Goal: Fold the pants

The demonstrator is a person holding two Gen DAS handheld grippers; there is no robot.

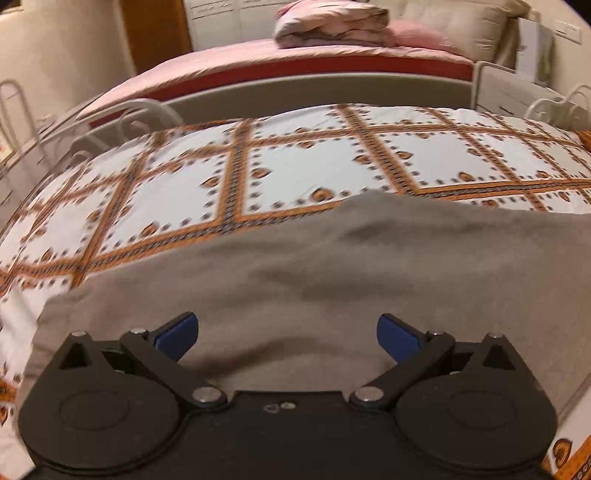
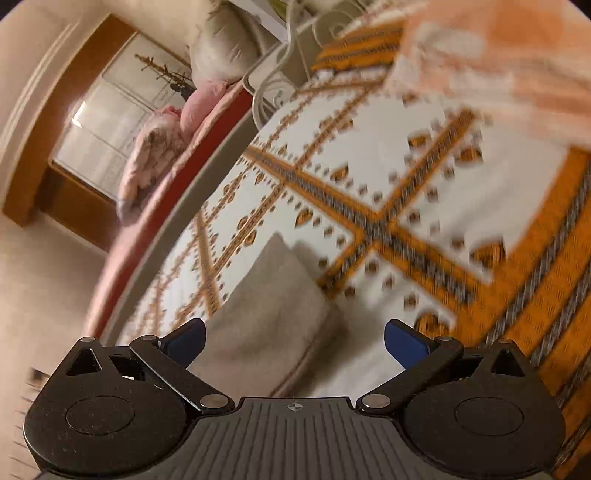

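Observation:
The grey-brown pants [image 1: 332,266] lie flat on a bed with a white and orange patterned cover [image 1: 295,166]. In the left wrist view they fill the near half. My left gripper [image 1: 287,334] is open and empty just above their near part, blue pads [image 1: 177,332] wide apart. In the right wrist view, tilted and blurred, the pants [image 2: 273,314] show as a folded end ahead of my right gripper [image 2: 294,341], which is open and empty above them.
A second bed with pink sheets [image 1: 258,59] and a bundled pink quilt [image 1: 332,22] stands behind. White metal bed frames [image 1: 122,122] rise at both ends. A blurred orange cloth [image 2: 498,55] shows at the upper right of the right wrist view.

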